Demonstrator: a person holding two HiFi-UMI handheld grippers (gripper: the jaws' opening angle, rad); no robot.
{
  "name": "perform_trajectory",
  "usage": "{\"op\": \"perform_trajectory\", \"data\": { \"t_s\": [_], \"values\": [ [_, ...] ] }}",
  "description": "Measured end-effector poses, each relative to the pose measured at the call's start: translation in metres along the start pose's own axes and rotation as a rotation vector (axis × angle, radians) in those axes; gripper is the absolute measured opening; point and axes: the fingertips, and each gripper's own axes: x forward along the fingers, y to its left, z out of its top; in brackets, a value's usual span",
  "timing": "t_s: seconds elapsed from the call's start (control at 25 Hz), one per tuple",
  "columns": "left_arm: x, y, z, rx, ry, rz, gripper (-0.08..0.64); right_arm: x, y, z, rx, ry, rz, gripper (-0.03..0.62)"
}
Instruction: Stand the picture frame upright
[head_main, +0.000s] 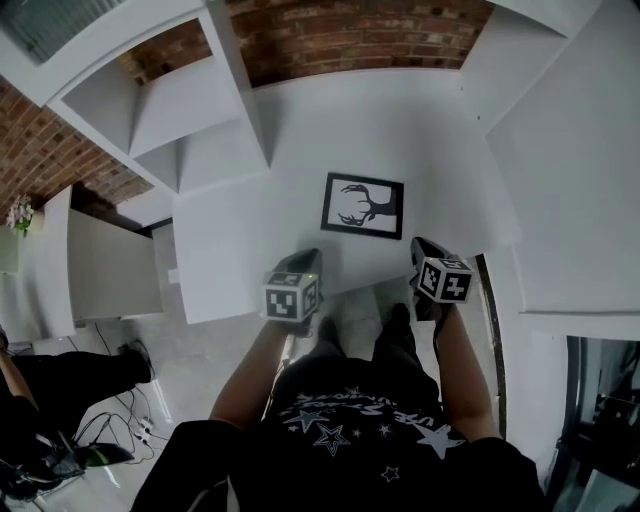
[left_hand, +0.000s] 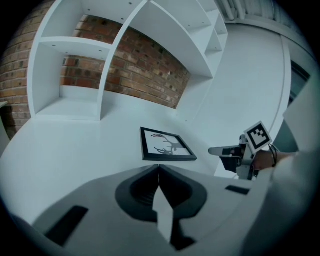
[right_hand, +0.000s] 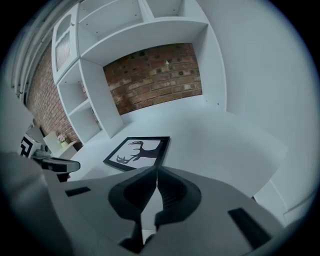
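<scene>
Picture frame (head_main: 363, 205) lies flat, face up, on the white counter (head_main: 300, 140). It has a black border and a white sheet with a dark antlered deer silhouette. In the head view it sits slightly skewed to the counter's front edge, toward the near side, well clear of the back wall.

Left gripper (head_main: 304, 258): jaws pressed together, tips meeting on one line in its own view, nothing between them. It hovers over the counter's near edge, short of the frame and to its left, with no contact.

Right gripper (head_main: 421, 246): same state, jaws closed tip to tip and empty. It sits near the counter's front edge, just off the frame's near right corner, apart from it.

Both grippers point forward and down toward the frame, which lies ahead of and between them. Each shows in the other's view, arm and marker cube at the edge of the picture.

White shelving (head_main: 170, 110) stands along the left and back of the counter, open compartments with a brick wall (head_main: 330, 35) behind.

Far left, on a lower white unit, there's a small thing with pale flowers (head_main: 18, 213), probably a potted plant, too small to be sure.

Cables (head_main: 140, 428) lie on the floor at lower left, beside the person's black shirt with a star print
</scene>
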Motion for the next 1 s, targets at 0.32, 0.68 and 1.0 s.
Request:
{"op": "perform_trajectory", "data": {
  "t_s": [0.32, 0.68, 1.0],
  "values": [
    [0.0, -0.01, -0.003, -0.054, -0.013, 0.096, 0.018, 0.022, -0.017, 0.023, -0.066, 0.035, 0.085, 0.016],
    [0.005, -0.031, -0.005, -0.172, -0.027, 0.224, 0.018, 0.058, -0.032, 0.041, -0.204, 0.127, 0.195, 0.017],
    [0.024, -0.036, -0.002, -0.209, -0.05, 0.311, 0.018, 0.088, -0.023, 0.057, -0.39, 0.151, 0.322, 0.017]
  ]
}}
